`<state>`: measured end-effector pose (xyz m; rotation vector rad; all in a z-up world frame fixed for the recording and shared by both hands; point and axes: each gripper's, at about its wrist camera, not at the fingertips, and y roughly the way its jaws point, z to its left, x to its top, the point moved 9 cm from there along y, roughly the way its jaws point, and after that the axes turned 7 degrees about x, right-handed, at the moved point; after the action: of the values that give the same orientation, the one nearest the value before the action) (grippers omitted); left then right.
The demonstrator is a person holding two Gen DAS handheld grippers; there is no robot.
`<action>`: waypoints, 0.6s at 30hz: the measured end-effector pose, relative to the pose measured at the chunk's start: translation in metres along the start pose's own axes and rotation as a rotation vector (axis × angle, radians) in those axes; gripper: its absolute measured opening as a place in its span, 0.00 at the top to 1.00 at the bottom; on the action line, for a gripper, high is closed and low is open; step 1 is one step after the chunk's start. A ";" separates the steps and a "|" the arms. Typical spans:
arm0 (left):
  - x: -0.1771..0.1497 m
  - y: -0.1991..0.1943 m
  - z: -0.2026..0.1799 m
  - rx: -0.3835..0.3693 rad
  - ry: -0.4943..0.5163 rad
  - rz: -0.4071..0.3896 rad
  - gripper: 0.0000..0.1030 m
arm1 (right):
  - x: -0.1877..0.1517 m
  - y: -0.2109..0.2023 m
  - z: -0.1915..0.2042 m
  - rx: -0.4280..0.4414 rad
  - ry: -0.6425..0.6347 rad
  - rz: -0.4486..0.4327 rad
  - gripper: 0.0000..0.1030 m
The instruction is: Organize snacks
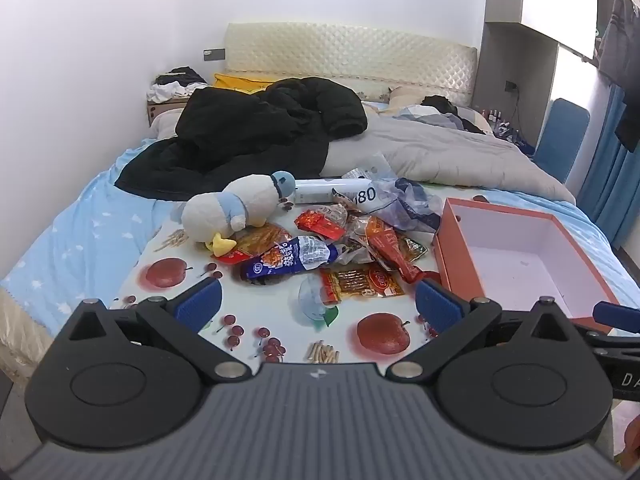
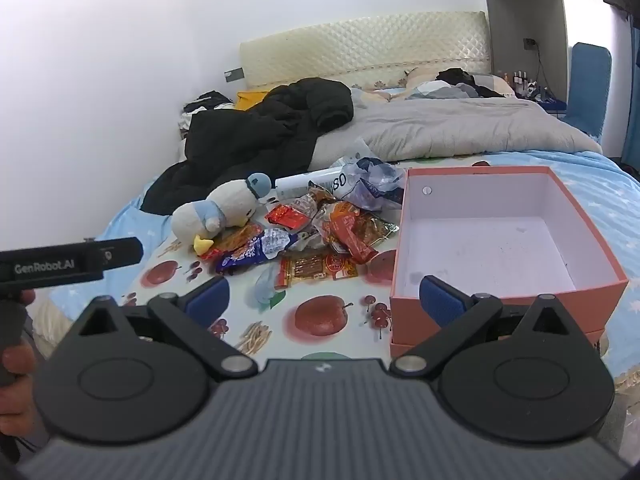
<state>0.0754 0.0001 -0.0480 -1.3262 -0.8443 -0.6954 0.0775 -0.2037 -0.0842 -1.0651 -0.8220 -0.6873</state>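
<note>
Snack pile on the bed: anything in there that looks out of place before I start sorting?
Yes. A plush duck toy lies tipped over on the pile's left edge, beak resting on a snack packet. A white tube and a crumpled clear bag sit at the back, neither a snack. The orange box is empty.

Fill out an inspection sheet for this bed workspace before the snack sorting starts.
Surface: fruit-print cloth spread on the bed.
Job's things: snack packets lie in a loose pile; orange box beside them holds nothing.
Clutter: plush duck, white tube and crumpled plastic bag among the packets.
Grippers: left gripper and right gripper open, holding nothing.
Cables: one hangs from a wall socket.
Surroundings: black jacket, grey duvet, blue chair.
</note>
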 end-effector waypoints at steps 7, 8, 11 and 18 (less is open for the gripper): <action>-0.001 -0.003 -0.009 -0.006 -0.001 0.001 0.00 | 0.001 -0.006 -0.003 0.000 0.021 -0.017 0.00; 0.003 -0.005 -0.004 -0.011 -0.009 0.001 0.00 | 0.001 -0.007 -0.003 0.000 0.020 -0.016 0.00; 0.003 -0.005 -0.005 -0.011 -0.010 0.003 0.00 | 0.004 -0.005 -0.005 -0.011 0.016 -0.017 0.00; -0.002 -0.009 -0.003 -0.018 -0.010 0.006 0.00 | 0.001 -0.003 -0.002 -0.009 -0.007 -0.005 0.00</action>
<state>0.0672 -0.0038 -0.0452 -1.3492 -0.8438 -0.6939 0.0761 -0.2065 -0.0830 -1.0744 -0.8287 -0.6921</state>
